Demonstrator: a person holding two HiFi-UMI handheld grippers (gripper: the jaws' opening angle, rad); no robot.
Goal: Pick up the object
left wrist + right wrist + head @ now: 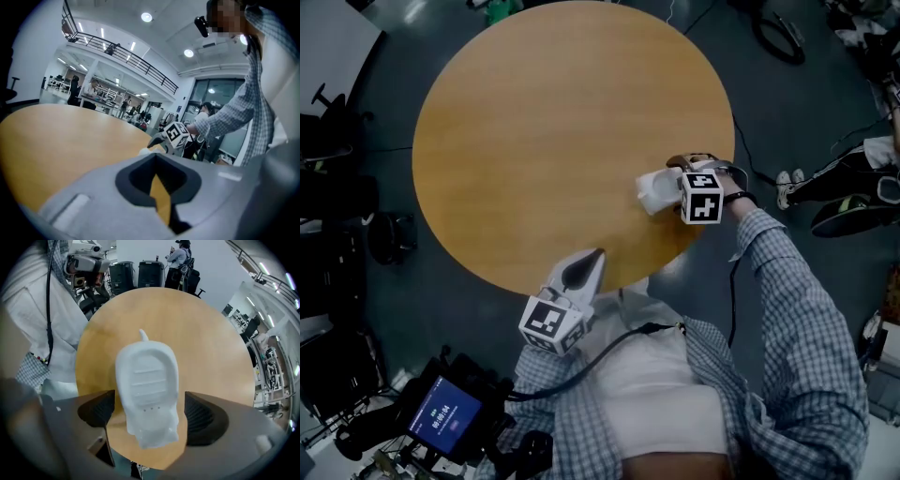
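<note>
A white moulded plastic object [648, 191] lies on the round wooden table [534, 122] near its right edge. My right gripper [662, 195] is open around it. In the right gripper view the object [147, 380] sits between the two dark ribbed pads [202, 416], which stand a little off its sides. My left gripper [584, 266] hovers at the table's front edge with its jaws together and nothing held. The left gripper view shows that gripper [159, 187] low over the table [56, 136], with the right gripper [159, 139] and a bit of the white object [143, 151] beyond.
The table edge runs just under both grippers. A device with a lit screen [445, 412] hangs at the person's left hip. Black chairs [337, 187] stand left of the table, cables [778, 37] lie on the floor, and someone's shoes [787, 186] are at the right.
</note>
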